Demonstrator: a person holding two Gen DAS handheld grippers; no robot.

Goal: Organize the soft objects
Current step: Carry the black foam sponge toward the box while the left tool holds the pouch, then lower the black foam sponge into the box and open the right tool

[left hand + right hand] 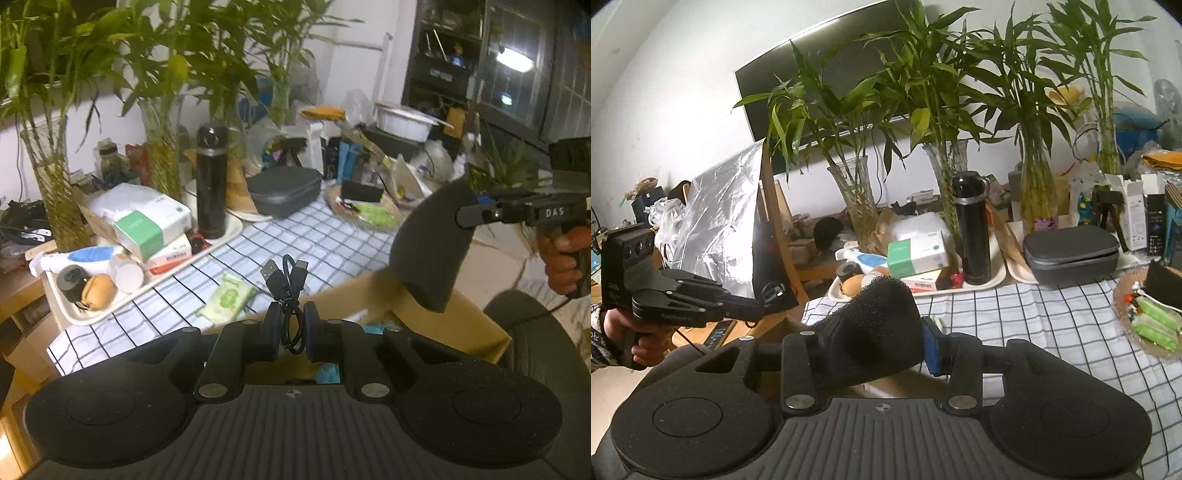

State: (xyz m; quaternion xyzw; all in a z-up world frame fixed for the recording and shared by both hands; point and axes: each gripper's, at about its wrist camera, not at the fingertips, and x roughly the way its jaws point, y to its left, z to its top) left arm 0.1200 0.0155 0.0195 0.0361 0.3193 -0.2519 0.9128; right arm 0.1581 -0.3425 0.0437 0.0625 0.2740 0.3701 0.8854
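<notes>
Left wrist view — left hand-held gripper (290,328) pinches black cable (288,295); right hand-held gripper (871,339) clamps dark sponge (875,321).

A cluttered room with white walls and a checked tabletop

A white wall (683,66) carries a dark flat screen (827,74). Bamboo stalks in glass vases (858,199) line the back of a table under a black-and-white checked cloth (295,240). A dark window (517,74) reflects a bright ceiling light (514,60).
</notes>
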